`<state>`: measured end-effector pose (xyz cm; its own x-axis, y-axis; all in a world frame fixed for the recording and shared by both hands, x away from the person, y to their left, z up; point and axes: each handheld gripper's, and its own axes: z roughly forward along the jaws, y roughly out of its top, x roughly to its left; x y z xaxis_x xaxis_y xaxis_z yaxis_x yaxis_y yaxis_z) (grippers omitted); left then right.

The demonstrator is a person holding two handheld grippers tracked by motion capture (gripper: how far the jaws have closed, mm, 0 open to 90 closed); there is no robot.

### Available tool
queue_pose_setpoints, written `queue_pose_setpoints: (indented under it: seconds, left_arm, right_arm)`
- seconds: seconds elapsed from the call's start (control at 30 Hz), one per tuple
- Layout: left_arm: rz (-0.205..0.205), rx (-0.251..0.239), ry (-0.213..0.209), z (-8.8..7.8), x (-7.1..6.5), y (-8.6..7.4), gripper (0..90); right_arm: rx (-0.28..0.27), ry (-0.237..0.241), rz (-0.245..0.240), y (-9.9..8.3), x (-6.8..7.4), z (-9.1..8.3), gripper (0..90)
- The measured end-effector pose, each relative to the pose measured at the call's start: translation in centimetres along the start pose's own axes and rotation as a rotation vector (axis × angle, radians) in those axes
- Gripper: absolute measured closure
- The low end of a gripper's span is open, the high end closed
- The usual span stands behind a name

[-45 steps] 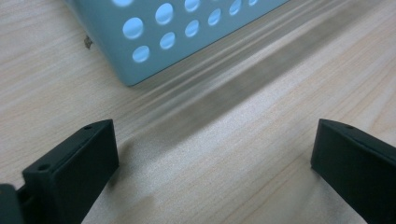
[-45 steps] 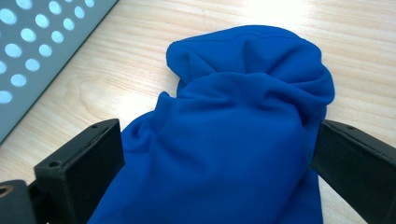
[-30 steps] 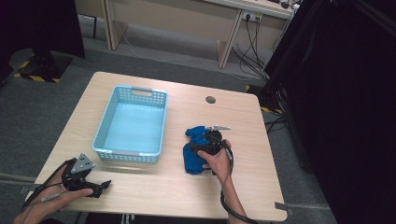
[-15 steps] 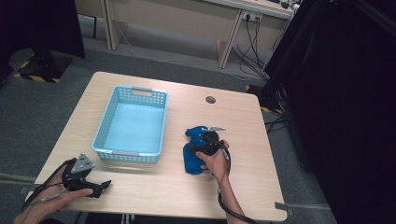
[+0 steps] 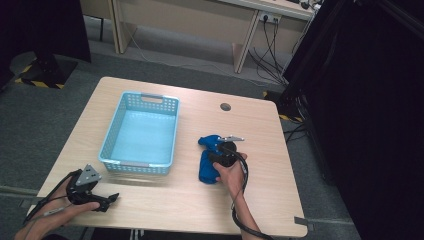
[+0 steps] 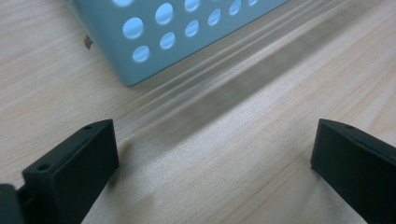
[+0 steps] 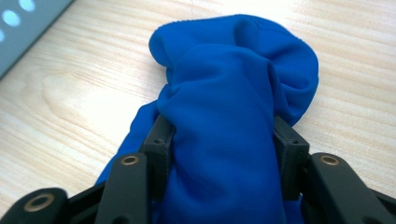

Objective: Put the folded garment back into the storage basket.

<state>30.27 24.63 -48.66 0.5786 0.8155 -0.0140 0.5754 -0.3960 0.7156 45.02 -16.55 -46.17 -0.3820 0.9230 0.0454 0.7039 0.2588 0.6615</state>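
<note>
Nearest me, at the worktop's (image 5: 190, 200) front edge, my left tool (image 5: 111, 199) sits low off the near left corner of the basket (image 5: 114, 146), jaws wide apart, nothing between them, just bare wood. My right tool (image 7: 223, 140) has just been closing and is now clamped on the blue cloth (image 7: 233, 79), a bunched fold squeezed between both jaws. Cloth lies on the worktop just right of the basket, near its front half, not touching it as far as I can tell.

Risks, my read: grip looks like it has only a fold of the bundle, so a lift could let the rest unroll and drag, or the slick fabric could slip out. A trailing tail might catch the basket's right rim on the way over. Left tool sits close to the basket corner; a nudge could shift it.

Hard to make out: my right hand (image 5: 227, 172) covers much of the cloth from above, so its full length is unclear. How deep the jaws bite is hidden by the fabric. Basket floor looks empty.
</note>
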Motion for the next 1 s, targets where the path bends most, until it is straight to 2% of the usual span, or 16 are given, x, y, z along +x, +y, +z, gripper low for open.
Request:
queue_pose_setpoints:
  seconds: [0.67, 1.0]
  left_arm:
    - [0.000, 0.000, 0.000, 0.0, 0.0, 0.0, 0.0]
    - [0.000, 0.000, 0.000, 0.0, 0.0, 0.0, 0.0]
  right_arm:
    - [-0.102, 0.040, -0.004, 1.8, 0.5, -3.2, 54.2]
    - [-0.096, 0.058, -0.007, 2.3, 0.6, -3.8, 54.2]
